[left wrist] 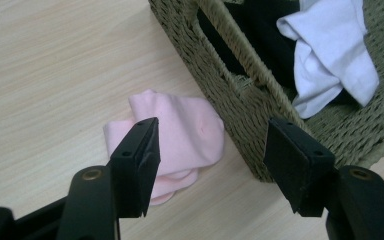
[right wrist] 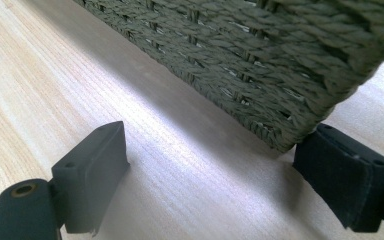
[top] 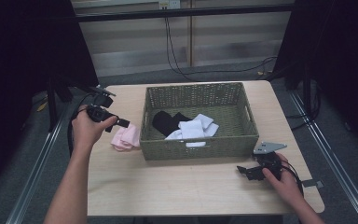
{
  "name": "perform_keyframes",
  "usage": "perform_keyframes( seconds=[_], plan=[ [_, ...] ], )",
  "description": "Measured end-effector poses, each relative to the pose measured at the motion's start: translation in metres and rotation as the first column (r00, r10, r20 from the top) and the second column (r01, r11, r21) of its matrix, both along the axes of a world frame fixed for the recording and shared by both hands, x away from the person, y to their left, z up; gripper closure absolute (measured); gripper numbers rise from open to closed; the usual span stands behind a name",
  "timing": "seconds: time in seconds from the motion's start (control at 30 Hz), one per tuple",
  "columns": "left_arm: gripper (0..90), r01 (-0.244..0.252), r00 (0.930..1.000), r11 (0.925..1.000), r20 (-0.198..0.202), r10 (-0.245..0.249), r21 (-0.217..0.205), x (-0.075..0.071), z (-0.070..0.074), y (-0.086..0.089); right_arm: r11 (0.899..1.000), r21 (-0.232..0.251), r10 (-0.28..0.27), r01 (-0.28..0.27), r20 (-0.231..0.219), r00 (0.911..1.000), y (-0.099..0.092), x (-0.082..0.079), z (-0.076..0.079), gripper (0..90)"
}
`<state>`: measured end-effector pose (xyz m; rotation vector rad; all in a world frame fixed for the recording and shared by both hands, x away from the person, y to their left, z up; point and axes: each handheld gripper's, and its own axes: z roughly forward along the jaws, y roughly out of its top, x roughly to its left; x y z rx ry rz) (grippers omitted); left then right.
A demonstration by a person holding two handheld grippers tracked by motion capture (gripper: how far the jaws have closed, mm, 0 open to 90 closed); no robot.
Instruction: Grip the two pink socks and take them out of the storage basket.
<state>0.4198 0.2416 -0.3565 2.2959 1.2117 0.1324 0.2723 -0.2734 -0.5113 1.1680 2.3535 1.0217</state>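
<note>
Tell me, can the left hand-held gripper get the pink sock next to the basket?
Probably yes. The left hand-held gripper stands open just above the pink sock, which lies on the table outside the basket, with nothing covering it.

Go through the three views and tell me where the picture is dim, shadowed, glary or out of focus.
High view: dim overall, black at both sides, table evenly lit. Left gripper view: pink sock and basket sharp, the near jaws slightly soft. Right gripper view: pale sheen on the wood below the basket wall, its shadow along the base, upper right weave blurred.
</note>
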Motion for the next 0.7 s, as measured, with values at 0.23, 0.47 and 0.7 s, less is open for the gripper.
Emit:
perform_keyframes(
  seconds=[0.23,0.47,0.7],
  plan=[
    [38.1,0.03,0.9992,0.9992,0.026,-0.031,0.024,-0.018,-0.019,-0.003,1.0,0.0,0.0,0.0,0.0,1.0,0.0,0.0,0.0,13.2],
    [36.3,0.048,0.9981,0.9977,0.035,-0.05,0.048,-0.03,-0.043,-0.003,1.0,0.0,0.0,0.0,0.0,1.0,0.0,0.0,0.0,13.2],
    [33.1,0.031,0.9976,0.9985,0.06,-0.033,0.045,-0.032,-0.055,-0.004,1.0,-0.002,-0.001,0.001,0.0,1.0,0.0,0.0,0.0,13.2]
  ],
)
